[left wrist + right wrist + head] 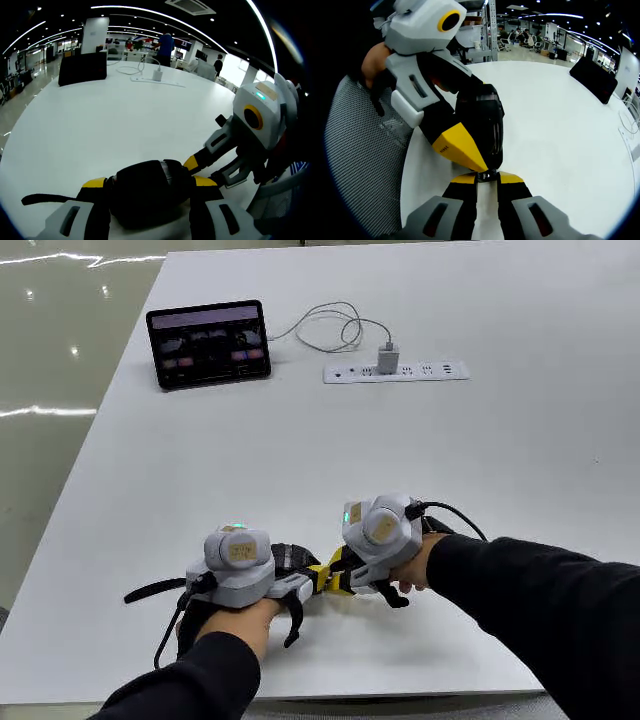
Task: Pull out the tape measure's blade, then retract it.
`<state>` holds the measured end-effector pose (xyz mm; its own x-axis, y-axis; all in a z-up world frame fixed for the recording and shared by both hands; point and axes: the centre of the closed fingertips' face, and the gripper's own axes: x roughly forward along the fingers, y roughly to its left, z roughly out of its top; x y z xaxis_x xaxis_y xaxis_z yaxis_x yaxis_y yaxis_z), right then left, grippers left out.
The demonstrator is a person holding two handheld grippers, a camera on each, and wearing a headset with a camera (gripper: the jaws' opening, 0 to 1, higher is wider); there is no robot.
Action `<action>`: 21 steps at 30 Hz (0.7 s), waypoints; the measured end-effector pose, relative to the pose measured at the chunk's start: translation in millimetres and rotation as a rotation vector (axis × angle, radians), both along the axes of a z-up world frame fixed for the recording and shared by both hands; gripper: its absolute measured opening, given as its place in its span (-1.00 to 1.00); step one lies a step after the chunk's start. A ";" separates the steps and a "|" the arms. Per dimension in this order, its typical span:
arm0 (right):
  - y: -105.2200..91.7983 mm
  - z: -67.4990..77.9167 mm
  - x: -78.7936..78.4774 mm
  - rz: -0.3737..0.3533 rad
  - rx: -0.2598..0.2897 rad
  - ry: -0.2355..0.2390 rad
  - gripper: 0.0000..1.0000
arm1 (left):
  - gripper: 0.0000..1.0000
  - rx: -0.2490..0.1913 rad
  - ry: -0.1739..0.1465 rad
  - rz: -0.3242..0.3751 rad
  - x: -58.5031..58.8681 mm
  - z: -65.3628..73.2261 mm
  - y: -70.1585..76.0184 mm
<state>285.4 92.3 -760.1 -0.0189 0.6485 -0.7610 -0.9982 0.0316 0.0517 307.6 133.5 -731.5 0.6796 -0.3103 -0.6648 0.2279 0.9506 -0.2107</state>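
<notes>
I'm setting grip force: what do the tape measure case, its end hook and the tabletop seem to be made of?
The tape measure case is matte black, probably rubber-coated plastic, judging by its ribbed grooves and low shine. The end hook is likely bare metal; it looks greyish but is too small to be sure. The tabletop is smooth and white with a faint sheen, perhaps laminate.

Likely open-plan office, distant desks, strip lights

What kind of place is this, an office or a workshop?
Probably a big open-plan office or lab: a long white table with a tablet and power strip, and other people standing far behind.
</notes>
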 end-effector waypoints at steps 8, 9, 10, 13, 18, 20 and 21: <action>0.9 -0.5 -0.1 -0.004 0.000 0.006 -0.80 | 0.20 -0.001 0.000 0.003 -0.4 -0.5 0.5; 1.0 -0.4 -0.2 -0.004 0.000 0.005 -0.80 | 0.20 -0.001 0.000 0.003 -0.6 -0.4 0.3; 1.0 -0.5 -0.1 -0.004 0.000 0.005 -0.80 | 0.20 0.000 0.000 0.003 -0.7 -0.4 0.3; 1.1 -0.4 -0.3 -0.006 0.001 0.006 -0.80 | 0.20 -0.001 0.000 0.003 -0.8 -0.4 0.3; 1.1 -0.5 -0.5 -0.008 0.001 0.008 -0.79 | 0.21 -0.003 0.003 -0.001 -1.5 -0.4 0.0; 1.1 -0.4 -0.4 -0.008 0.000 0.008 -0.79 | 0.21 -0.003 0.002 0.000 -1.5 -0.3 0.0; 1.0 -0.3 -0.5 -0.008 0.000 0.007 -0.79 | 0.21 -0.004 0.002 0.000 -1.5 -0.2 0.0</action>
<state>284.9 93.3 -760.4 -0.0191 0.6488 -0.7607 -0.9974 0.0400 0.0592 306.1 133.5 -731.8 0.6781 -0.3124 -0.6652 0.2270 0.9499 -0.2147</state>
